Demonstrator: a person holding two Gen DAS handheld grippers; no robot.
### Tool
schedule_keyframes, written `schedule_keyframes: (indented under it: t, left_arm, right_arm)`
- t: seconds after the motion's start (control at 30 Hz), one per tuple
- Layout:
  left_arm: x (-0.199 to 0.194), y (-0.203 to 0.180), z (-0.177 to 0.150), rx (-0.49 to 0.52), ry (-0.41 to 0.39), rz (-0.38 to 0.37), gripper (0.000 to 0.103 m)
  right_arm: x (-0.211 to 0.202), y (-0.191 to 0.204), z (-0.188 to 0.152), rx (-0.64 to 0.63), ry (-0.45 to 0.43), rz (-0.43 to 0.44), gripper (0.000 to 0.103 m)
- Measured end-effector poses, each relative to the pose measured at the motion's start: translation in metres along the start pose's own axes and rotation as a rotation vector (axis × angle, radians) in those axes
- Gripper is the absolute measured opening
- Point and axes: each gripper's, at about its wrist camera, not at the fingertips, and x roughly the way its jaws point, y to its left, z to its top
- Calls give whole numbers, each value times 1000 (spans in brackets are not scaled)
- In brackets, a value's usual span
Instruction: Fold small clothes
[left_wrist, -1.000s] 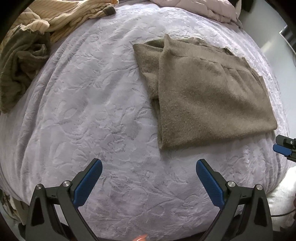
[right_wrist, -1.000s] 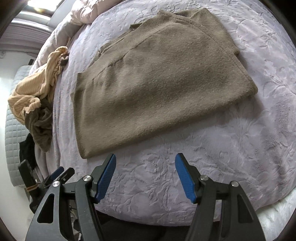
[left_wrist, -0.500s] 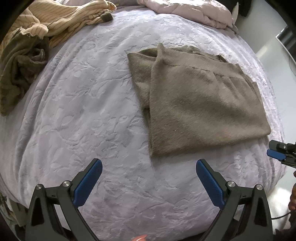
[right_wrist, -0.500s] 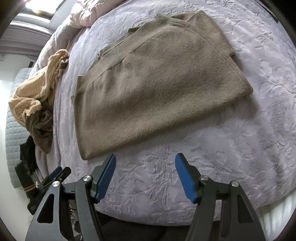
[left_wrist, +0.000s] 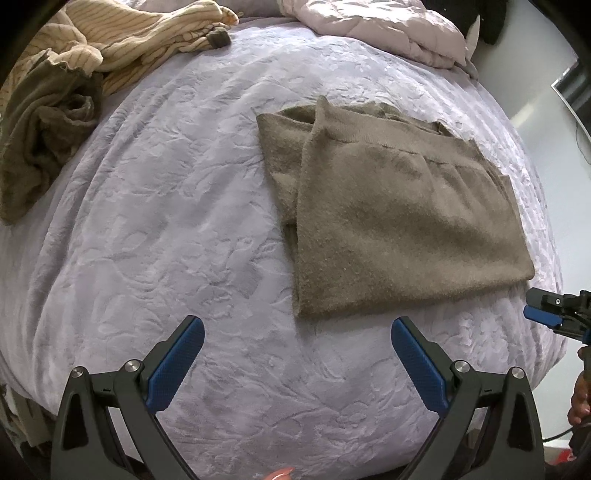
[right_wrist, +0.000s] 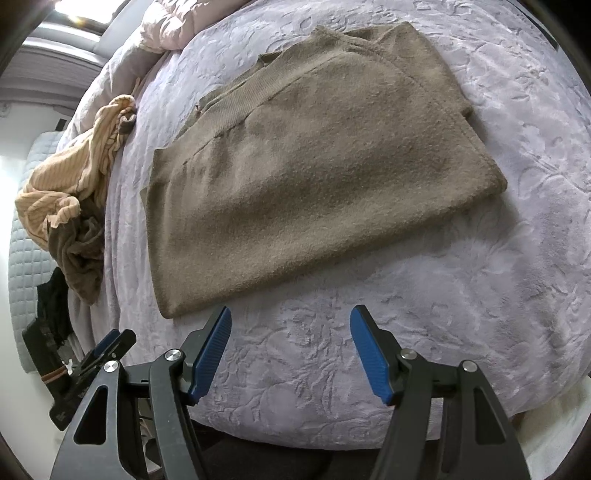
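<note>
Lying flat on the lavender embossed bedspread (left_wrist: 155, 236), the taupe knit sweater (left_wrist: 399, 206) is showing as a folded rectangle, with one sleeve or side panel tucked under along its left edge and the ribbed neckline facing the far side of the bed. Both tongs are hovering over the bed's near edge, short of the garment. The left tongs (left_wrist: 297, 354) are gaping wide with nothing between the blue pads, and the right tongs (right_wrist: 290, 350) are likewise spread and holding nothing, sitting just shy of the sweater's near hem.

By my reading, one fold is finishing and another is about to begin: the sweater is looking halved rather than fully compact. A next move would call for bringing each of the tongs to a near corner, pinching all layers together, and carrying them toward the neckline evenly. A heap of striped cream and olive clothes (left_wrist: 74, 81) is waiting at the far left.
</note>
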Motion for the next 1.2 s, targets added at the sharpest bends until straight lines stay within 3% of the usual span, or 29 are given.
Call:
schedule_keyframes:
  t: [0.57,1.0,1.2]
  left_arm:
    - [-51,12,38,-29,-166,-6,101]
    - [-63,3,49,-29,-229,-45,101]
    - [-58,7,50,-52,-211,-45,101]
  right_arm:
    - [-22,34,31,-73,-57,18,70]
    - [-41,57,40,-124,-88,-5,70]
    - [-37,61,37,-136,-73,-1,70]
